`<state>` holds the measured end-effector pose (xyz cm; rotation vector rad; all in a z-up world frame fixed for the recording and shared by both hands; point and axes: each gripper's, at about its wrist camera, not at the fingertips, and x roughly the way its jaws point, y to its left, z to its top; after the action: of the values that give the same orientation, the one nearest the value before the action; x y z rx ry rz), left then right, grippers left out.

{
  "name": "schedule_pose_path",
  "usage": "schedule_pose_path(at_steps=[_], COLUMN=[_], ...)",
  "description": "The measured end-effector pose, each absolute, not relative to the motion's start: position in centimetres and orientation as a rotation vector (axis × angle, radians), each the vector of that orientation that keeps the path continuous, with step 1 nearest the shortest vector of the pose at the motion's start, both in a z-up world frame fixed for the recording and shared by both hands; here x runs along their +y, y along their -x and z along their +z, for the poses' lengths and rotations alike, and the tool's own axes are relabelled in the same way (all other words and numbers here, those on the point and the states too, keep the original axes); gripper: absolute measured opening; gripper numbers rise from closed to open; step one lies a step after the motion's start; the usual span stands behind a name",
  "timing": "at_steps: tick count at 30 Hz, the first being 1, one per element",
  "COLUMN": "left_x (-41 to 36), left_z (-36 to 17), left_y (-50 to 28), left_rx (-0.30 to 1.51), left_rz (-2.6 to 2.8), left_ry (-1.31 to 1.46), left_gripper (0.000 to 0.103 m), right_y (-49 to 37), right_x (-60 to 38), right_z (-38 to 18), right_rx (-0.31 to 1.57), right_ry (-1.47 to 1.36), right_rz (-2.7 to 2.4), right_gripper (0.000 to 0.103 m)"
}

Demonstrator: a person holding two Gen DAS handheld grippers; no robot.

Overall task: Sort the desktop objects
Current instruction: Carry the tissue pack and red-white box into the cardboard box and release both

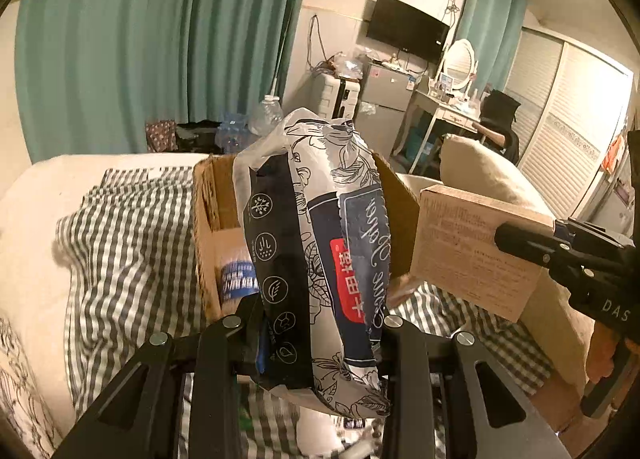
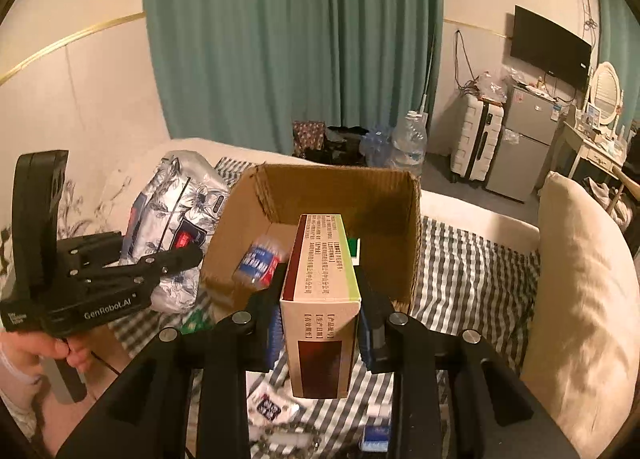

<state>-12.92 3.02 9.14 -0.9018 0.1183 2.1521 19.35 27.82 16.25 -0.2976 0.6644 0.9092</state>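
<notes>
My left gripper (image 1: pixel 316 315) is shut on a soft tissue pack (image 1: pixel 316 219) with a white and navy flower print and a red label. It holds the pack upright in front of an open cardboard box (image 1: pixel 208 219). My right gripper (image 2: pixel 320 287) is shut on a tan carton (image 2: pixel 320 335) with maroon and green edges, just before the cardboard box (image 2: pixel 384 195). Inside the box lies a clear swab tub (image 2: pixel 258 263) with a blue label. In the right wrist view the left gripper (image 2: pixel 188 255) and the tissue pack (image 2: pixel 176 195) are at the left. In the left wrist view the right gripper (image 1: pixel 516 241) and the carton (image 1: pixel 472 251) are at the right.
The box stands on a grey checked cloth (image 2: pixel 472 271) over a bed. A cream pillow (image 2: pixel 584 279) lies at the right. Small packets (image 2: pixel 272 407) and a blue box (image 2: pixel 376 435) lie on the cloth under my right gripper. A hand (image 2: pixel 40 351) grips the left tool's handle.
</notes>
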Motion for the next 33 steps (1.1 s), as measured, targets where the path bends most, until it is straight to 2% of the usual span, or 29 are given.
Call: schedule_pose_path(at_steps=[9,18,22,30,31,33], left_x=[5.3,8.1,10.1,11.6,11.4,11.1], left_z=[7.8,2.8,2.0,1.2,1.3,1.3], left_y=[17.1,22.8,24.1,26.2,26.2,26.3], left_rx=[0.130,0.113,0.179,0.149,0.141,0.135], left_rz=[2.147,2.126,2.127,2.107,2.104,2.096], left_ry=[0.922,1.056,1.056,1.120,1.123,1.139], left_gripper=[0.032,0.032,0.032,0.033,0.035,0.056], right_y=[-23.6,-29.4,-32.1,-34.8,-34.8,-34.5], right_x=[30.2,33.5,35.0,36.4,36.5,36.7], right_z=[14.9,10.8,8.6,6.4,6.5,6.6], right_rx=[0.676,0.743,0.767,0.784,0.784,0.780], right_ry=[0.272,0.275,0.268,0.263,0.255,0.249], right_rz=[0.876,0.802,0.766,0.721,0.728,0.742], right_gripper=[0.029,0.029,0.029,0.029,0.032,0.043])
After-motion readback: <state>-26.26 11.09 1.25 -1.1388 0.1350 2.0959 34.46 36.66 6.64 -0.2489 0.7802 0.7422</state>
